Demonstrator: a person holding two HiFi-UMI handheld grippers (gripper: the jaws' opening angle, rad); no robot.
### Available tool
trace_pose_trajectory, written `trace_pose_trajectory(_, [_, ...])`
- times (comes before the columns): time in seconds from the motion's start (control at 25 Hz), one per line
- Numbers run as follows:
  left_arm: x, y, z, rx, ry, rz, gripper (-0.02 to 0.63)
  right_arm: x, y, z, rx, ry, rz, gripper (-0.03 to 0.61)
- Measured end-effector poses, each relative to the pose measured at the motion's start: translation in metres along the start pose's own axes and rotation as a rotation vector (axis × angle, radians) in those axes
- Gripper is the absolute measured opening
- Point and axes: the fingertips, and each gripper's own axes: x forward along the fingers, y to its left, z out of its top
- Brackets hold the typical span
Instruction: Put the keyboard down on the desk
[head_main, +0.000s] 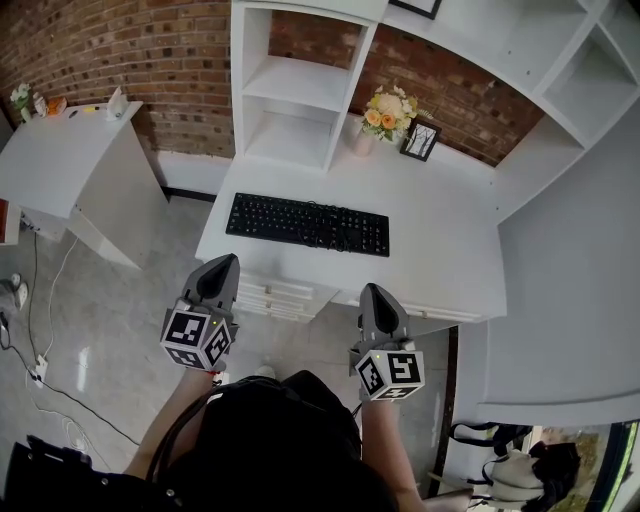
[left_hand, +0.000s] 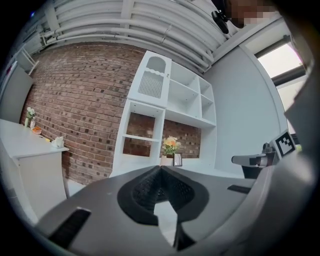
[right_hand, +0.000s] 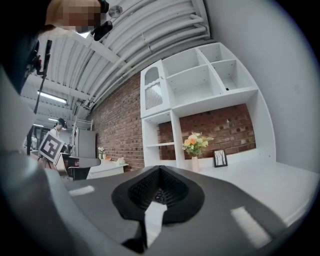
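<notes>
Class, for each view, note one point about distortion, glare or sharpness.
Head view: even light, keyboard crisp, shelf edges bow slightly. Left gripper view: heavy fisheye, black corners, bright window washed out. Right gripper view: same fisheye, ceiling ribs curve, flowers fairly sharp.

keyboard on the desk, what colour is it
Black. The keyboard lies on the white desk, clearest in the head view.
</notes>
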Motion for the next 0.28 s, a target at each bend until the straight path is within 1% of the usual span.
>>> trace_pose_trajectory(0.28, [-0.010,-0.007,0.009,0.007,-0.026,0.047,0.000,-0.007,-0.001,0.013,-0.030,-0.020,0.041,0.002])
